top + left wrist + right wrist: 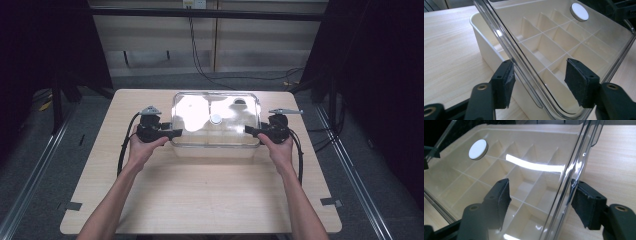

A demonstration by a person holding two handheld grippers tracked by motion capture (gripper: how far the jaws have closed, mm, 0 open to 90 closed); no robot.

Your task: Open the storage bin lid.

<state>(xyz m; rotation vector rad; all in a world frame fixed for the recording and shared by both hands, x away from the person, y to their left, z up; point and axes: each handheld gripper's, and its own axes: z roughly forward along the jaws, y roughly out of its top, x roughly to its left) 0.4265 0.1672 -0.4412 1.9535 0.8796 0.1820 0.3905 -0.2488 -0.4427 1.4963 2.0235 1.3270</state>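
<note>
A clear plastic lid (215,107) with a small white round knob (216,119) lies over a cream box (484,42) split into several compartments, at the middle of the table (210,195). My left gripper (175,134) stands at the lid's left edge and my right gripper (248,131) at its right edge. In the left gripper view the jaws (539,80) straddle the lid's rim (524,65): one pad is close beside it, the other over the lid with a gap. In the right gripper view the jaws (540,200) straddle the opposite rim (571,170) the same way.
The light wooden table has bare room in front of the box and to both sides. Black cables (125,145) trail from each gripper toward the person. Dark frame posts and curtains flank the table, and cables lie on the floor behind.
</note>
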